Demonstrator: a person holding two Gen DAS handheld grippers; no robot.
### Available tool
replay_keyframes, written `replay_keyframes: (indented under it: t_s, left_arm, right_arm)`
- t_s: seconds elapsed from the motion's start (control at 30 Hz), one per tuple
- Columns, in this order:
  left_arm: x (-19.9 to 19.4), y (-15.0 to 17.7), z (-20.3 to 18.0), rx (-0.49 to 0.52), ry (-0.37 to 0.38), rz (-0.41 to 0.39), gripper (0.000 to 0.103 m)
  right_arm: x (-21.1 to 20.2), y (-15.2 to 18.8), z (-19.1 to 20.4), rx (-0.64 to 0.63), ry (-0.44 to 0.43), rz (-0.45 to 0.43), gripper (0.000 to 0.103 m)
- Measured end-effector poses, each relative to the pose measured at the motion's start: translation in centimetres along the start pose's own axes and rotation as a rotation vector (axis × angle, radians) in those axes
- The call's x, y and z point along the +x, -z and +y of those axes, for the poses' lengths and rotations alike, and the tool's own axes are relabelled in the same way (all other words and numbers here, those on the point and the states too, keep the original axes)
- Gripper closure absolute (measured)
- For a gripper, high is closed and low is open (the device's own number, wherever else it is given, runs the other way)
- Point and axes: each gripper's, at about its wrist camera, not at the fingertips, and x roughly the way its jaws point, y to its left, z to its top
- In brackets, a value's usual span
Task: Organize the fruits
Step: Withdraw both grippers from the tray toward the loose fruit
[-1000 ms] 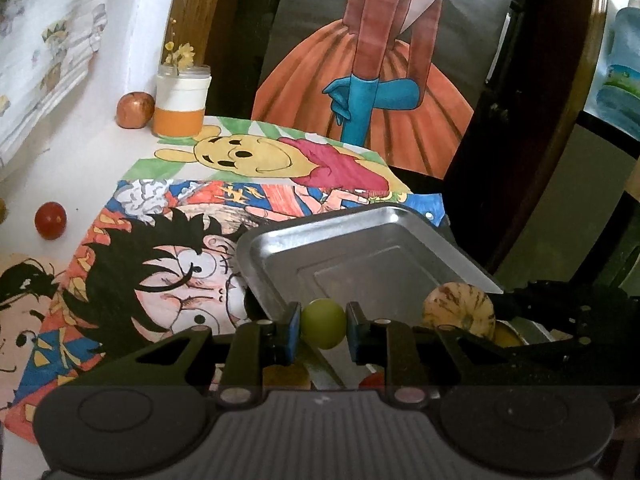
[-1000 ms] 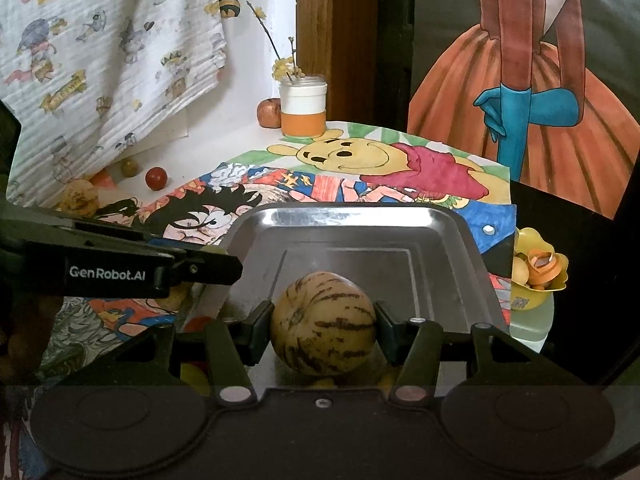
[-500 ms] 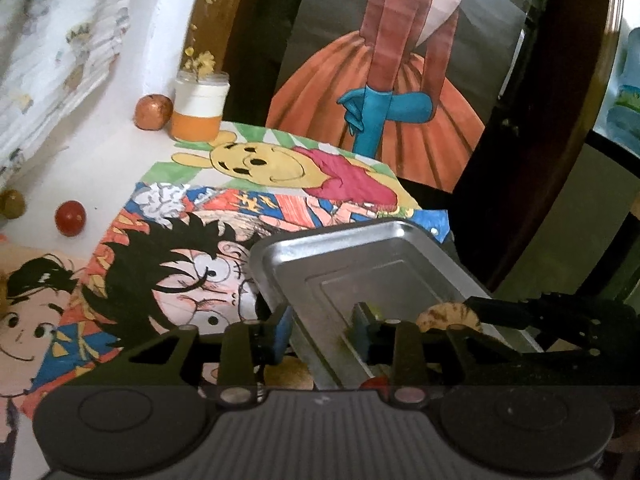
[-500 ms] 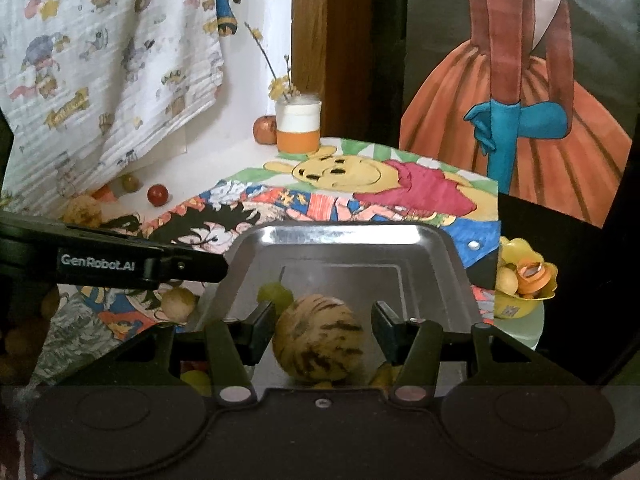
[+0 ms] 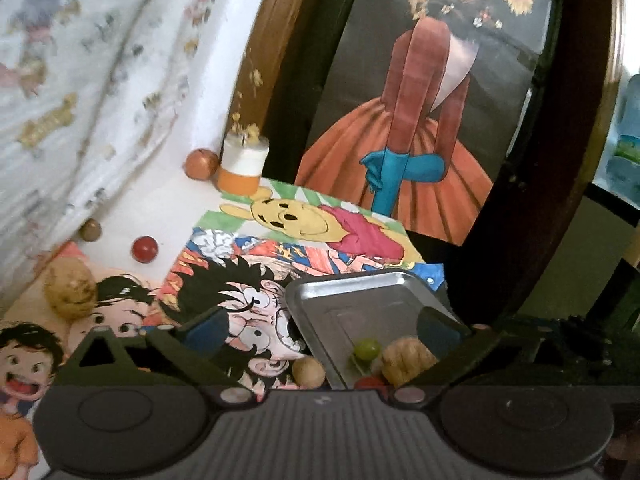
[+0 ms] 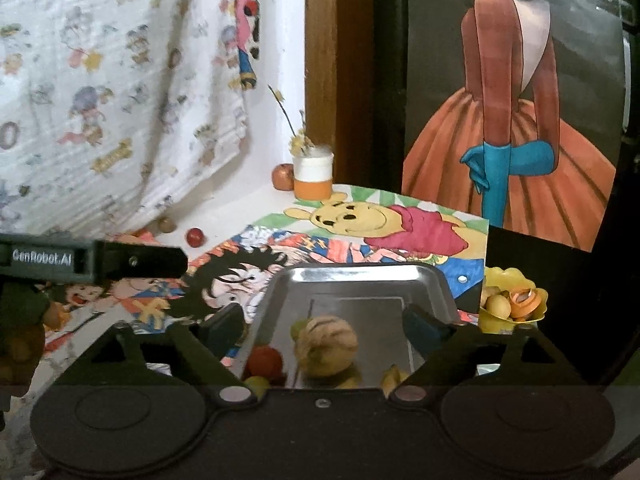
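Fruits in tray: a striped melon point(image 6: 327, 346), a green grape point(image 5: 367, 349), a red fruit point(image 6: 263, 362) and yellow pieces lie at the near end of the metal tray point(image 6: 440, 280).
Left gripper point(image 5: 320, 330): fingers point(image 5: 206, 332) have just been opening and stand wide, with nothing between them; the grape lies free in the tray below.
Right gripper point(image 6: 330, 322): fingers point(image 6: 424, 326) have just been opening and are spread wide to either side of the melon, not touching it.
Tan fruit beside tray: a small round one point(image 5: 308, 372) sits on the surface just outside the tray's left wall, not yet collected.
Loose fruits farther out: a rough yellow-brown fruit point(image 5: 70, 290), a red ball-shaped fruit point(image 5: 145, 249) and a brown one point(image 5: 90, 231) lie on the surface to the left, well apart from the tray.
Far corner: an apple-like fruit point(image 5: 201, 164) touches or nearly touches a white and orange jar point(image 5: 242, 170) holding dried flowers.
Right edge: a yellow bowl point(image 6: 514, 304) with small items sits past the tray's corner.
Risk, rolling: the melon and grape are round and unrestrained; a nudge of the tray could send them sliding about.
Risk, far pick: reaching for the apple-like fruit could tip the jar, since they sit so close.
Risk, crowding: both grippers hang over the same end of the tray and could collide.
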Motion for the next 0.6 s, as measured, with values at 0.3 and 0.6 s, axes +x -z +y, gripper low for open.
replay_keyframes:
  t_s: [0.3, 0.6]
  left_arm:
    - [-7.9, 2.6, 0.2, 0.008, -0.053, 0.001, 0.0]
    - [-14.0, 6.9, 0.6, 0.1, -0.201, 0.081, 0.0]
  right_arm:
    - [-6.7, 0.8, 3.4, -0.032, -0.008, 0.029, 0.001]
    - [-12.4, 3.0, 5.7, 0.025, -0.055, 0.102, 0.001]
